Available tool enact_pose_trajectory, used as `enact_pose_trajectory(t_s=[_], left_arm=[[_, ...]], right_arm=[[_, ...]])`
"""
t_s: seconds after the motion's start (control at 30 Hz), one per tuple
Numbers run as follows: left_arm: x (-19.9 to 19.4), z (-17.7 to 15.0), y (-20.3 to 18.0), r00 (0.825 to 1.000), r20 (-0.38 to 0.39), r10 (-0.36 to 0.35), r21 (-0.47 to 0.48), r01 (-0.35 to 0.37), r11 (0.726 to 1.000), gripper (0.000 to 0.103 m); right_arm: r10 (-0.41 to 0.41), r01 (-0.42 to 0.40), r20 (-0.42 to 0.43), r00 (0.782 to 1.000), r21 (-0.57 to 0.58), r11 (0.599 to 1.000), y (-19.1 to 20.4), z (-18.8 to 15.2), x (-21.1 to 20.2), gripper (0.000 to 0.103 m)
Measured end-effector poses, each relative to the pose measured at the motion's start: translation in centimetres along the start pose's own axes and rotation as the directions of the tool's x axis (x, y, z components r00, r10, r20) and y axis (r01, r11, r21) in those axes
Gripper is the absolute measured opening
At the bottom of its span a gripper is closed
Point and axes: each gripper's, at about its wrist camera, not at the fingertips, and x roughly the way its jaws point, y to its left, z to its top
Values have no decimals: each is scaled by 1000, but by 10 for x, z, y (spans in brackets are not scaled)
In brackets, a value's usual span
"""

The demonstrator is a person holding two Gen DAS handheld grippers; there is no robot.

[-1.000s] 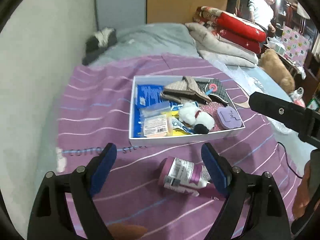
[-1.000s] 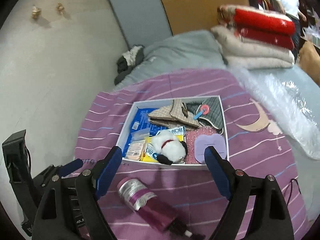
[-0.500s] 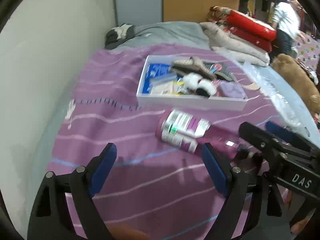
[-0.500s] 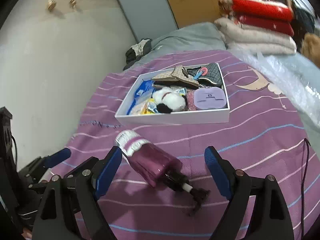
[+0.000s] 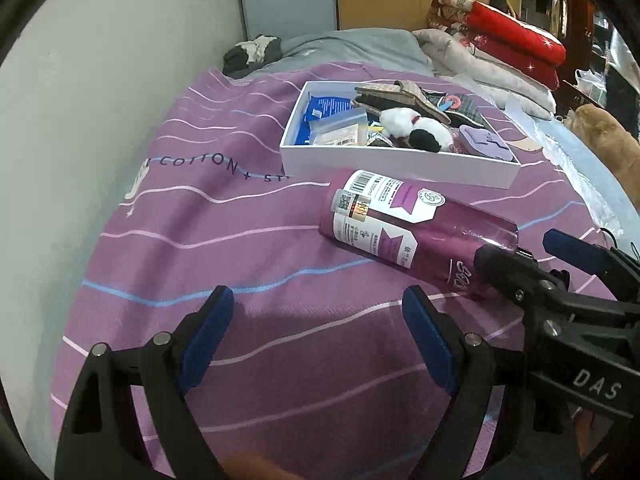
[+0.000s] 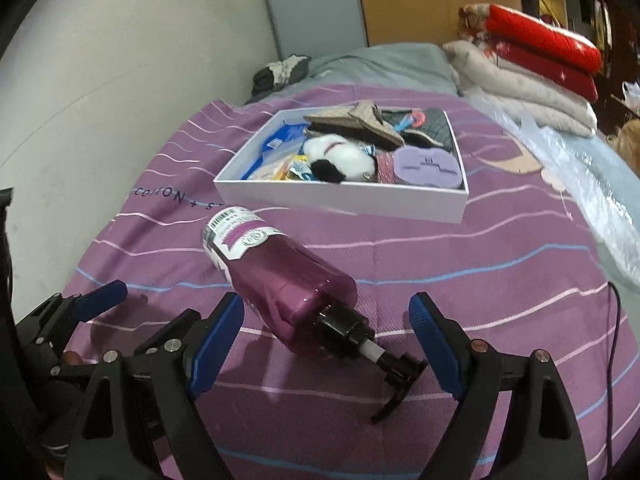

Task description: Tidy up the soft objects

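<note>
Bottle of magenta plastic (image 6: pixel 280 276) lying on its side on a purple striped bedspread (image 5: pixel 200 248), just in front of both hand-held grippers. Its long axis runs diagonally: the labelled base points to the far left, toward a white box (image 6: pixel 340 200) that holds a plush toy (image 6: pixel 340 158) and other soft items, and the black pump head (image 6: pixel 396 376) points to the near right.

Right gripper (image 6: pixel 326 344) is spread wide and grasps nothing. The bottle's neck and pump lie between its two blue pads without touching either, so this gripper looks the nearer and better placed of the two.

Left gripper (image 5: pixel 316 336) is also spread wide and empty, over bare bedspread. From it the bottle (image 5: pixel 416 220) lies ahead and to the right, near but apart, with the base end closer to it.

A likely judgement: the right gripper would need to close across the bottle's width, near the shoulder, since the axis runs roughly along its reach.
</note>
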Motion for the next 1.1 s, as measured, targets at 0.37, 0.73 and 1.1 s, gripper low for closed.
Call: enact_pose_trajectory(t_s=[0.37, 0.73, 1.1], left_arm=[[3, -1, 2, 1000, -11, 0, -5, 0, 1000, 86], [3, -1, 0, 1000, -5, 0, 5, 0, 1000, 86], [3, -2, -1, 1000, -1, 2, 4, -2, 1000, 86]], right_arm=[[-12, 12, -13, 1000, -1, 1000, 2, -3, 1, 85], [-17, 17, -28, 999, 4, 1000, 2, -2, 4, 85], [-17, 18, -39, 999, 10, 1000, 1, -3, 6, 85]])
